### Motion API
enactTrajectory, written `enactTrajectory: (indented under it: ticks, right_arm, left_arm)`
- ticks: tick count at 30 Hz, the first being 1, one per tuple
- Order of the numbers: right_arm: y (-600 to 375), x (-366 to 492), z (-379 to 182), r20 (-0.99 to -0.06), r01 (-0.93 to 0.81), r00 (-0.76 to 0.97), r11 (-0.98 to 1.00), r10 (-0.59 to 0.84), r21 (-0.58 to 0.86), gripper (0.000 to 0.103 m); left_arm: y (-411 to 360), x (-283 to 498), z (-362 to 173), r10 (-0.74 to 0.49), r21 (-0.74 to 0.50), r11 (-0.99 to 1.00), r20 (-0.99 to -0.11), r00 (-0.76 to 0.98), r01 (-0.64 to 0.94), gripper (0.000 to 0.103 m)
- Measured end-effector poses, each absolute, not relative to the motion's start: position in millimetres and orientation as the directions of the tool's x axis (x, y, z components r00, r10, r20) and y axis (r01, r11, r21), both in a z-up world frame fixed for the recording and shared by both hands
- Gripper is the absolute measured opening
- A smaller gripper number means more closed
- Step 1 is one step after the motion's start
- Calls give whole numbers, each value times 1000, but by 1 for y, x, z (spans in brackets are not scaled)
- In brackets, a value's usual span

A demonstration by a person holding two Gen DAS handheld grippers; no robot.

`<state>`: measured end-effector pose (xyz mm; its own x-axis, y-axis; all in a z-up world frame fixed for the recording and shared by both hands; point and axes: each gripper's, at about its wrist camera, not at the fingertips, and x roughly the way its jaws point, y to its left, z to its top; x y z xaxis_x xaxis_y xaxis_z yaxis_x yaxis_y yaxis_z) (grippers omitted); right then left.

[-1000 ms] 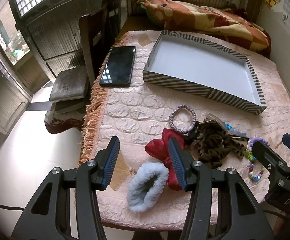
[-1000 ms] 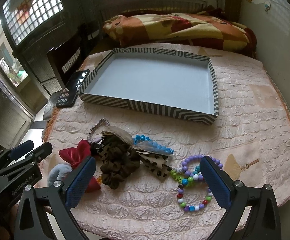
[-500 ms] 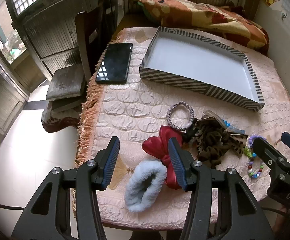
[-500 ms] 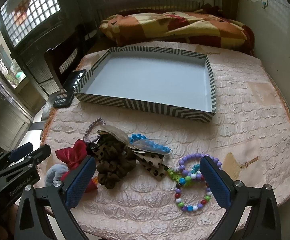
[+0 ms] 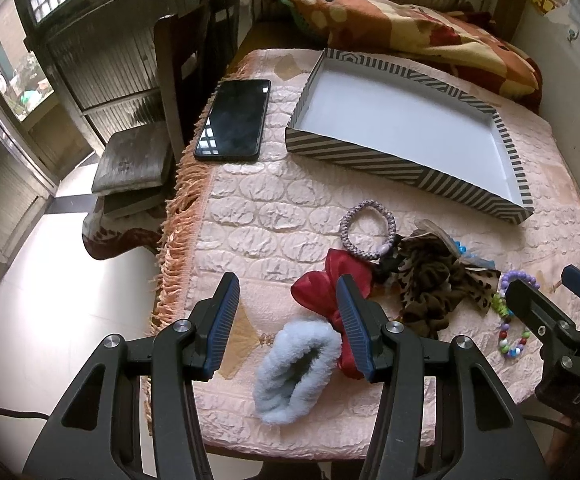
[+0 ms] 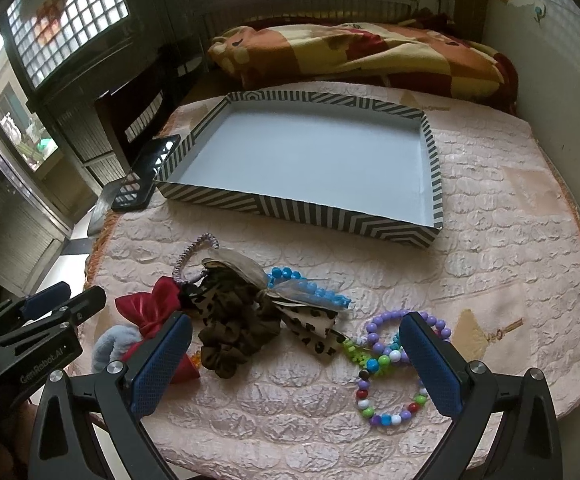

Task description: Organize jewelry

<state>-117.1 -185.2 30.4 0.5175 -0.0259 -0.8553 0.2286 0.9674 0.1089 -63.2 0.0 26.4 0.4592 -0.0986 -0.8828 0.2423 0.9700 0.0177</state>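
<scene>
A striped tray (image 5: 353, 160) (image 6: 290, 210) with a white floor lies empty at the back of the table. In front of it lies a pile: a pale blue fluffy scrunchie (image 5: 290, 372), a red bow (image 5: 321, 288) (image 6: 150, 308), a lilac hair tie (image 5: 367, 228), a leopard scrunchie (image 5: 429, 284) (image 6: 230, 332), blue beads (image 6: 309, 288), and purple and multicoloured bead bracelets (image 6: 385, 376) (image 5: 509, 320). My left gripper (image 5: 288, 320) is open and empty above the blue scrunchie. My right gripper (image 6: 295, 356) is open and empty above the bracelets and leopard scrunchie.
A black phone (image 5: 232, 120) lies left of the tray near the fringed table edge (image 5: 178, 240). A dark wooden chair (image 5: 170, 80) stands to the left. A patterned blanket (image 6: 369, 56) lies behind the table. A wall is close on the right.
Both grippers have shifted slightly relative to the table, with the views moving a little back and forth. Nothing on the table has moved and both grippers stay open.
</scene>
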Motion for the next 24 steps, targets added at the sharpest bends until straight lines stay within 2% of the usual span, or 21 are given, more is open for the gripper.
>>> enactTrajectory:
  ticks: [9,13,16,22,24]
  right_arm:
    - [-205,-123,21,-876,201,480,977,-37,69,103]
    - [-218,-129,15,-880,201,474,975,-14,93,103]
    - [-224,-132,12,-885,198,465,976,-11,92,102]
    - [-245,-148,7,-893,215,447,975,-49,55,98]
    - [-257,-156,1,-904,234,423,971,-58,48,94]
  left_arm:
    - [34,-45,23,-162,-88,976,-908,388,201,50]
    - [56,-40,21,-150,-94,982,-913,379,162,50]
    - [66,-41,17,-184,-140,979,-920,347,147,51]
    - [56,-62,10,-256,-185,947,-930,265,264,55]
    - [51,-70,6,-262,-184,935,-934,242,302,58]
